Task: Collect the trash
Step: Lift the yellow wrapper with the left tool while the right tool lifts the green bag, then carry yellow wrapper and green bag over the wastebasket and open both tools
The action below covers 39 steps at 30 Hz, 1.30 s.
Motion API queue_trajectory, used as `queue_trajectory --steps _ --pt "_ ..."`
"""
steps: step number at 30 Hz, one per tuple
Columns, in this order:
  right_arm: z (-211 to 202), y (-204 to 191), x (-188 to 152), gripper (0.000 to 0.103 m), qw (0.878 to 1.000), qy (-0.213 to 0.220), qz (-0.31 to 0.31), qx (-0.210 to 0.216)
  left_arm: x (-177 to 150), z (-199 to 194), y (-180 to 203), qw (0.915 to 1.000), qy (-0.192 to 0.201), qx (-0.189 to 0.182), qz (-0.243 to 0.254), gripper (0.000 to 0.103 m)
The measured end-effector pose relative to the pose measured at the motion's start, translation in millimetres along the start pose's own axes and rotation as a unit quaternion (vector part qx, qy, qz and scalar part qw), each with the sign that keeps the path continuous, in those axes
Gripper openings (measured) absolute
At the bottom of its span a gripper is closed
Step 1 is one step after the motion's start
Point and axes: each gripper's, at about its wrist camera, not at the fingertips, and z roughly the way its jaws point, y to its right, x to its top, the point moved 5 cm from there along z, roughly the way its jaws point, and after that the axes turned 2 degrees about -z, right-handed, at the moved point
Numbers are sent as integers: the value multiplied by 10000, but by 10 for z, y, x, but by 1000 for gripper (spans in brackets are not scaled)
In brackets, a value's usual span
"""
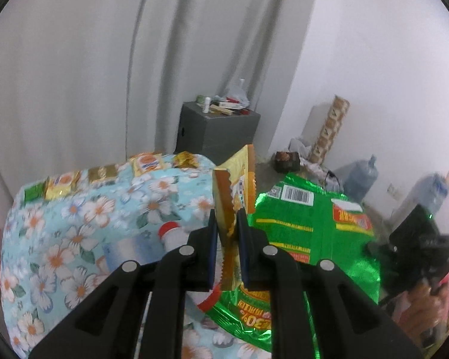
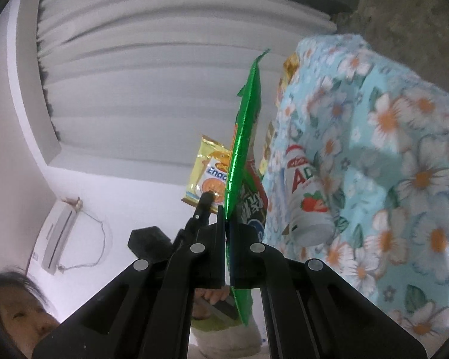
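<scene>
Here, L gripper (image 1: 227, 224) was clamped on a yellow-gold snack wrapper (image 1: 235, 191), jaws nearly together w/ the wrapper's serrated edge pinched between the pads. Wrapper stood upright, rising past the fingertips, lower edge trailing back between the fingers.

R gripper (image 2: 227, 218) was closed tight on a big green foil chip bag (image 2: 245, 125), seen edge-on in the R wrist view, running up and away from the jaws. In the L wrist view the same green bag (image 1: 308, 221) spread flat just right of the L gripper, barcode side up, partly under its right finger.

Wrapper sat just beside the green bag, on its left; contact btwn the two unclear.

Still on the floral bedspread (image 1: 74, 239): white strawberry drink bottle w/ red cap (image 1: 172, 234), near the L gripper's left finger; row of small gold snack packets (image 1: 104, 173) along the far edge, well apart from both tools.
</scene>
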Motion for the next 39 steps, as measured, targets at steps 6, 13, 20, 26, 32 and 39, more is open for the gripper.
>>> queue_trajectory --steps 6,13,20,26,32,39 --pt "-235 114 58 0 9996 253 92 -61 -22 102 410 9979 65 121 639 12" --pt "-447 256 83 1 9984 480 234 -159 -56 197 652 9947 118 155 1005 12" --pt "-605 278 135 1 9974 631 286 -178 -44 240 812 9916 181 217 1262 12" --pt "-716 275 140 1 9969 708 317 -147 -40 278 923 9890 239 258 1438 12" --pt "-943 234 122 1 9962 782 357 -103 -51 324 1103 9859 271 248 1632 11" --pt "-1217 284 153 1 9940 1003 432 -46 -63 426 1339 9828 254 145 1825 11"
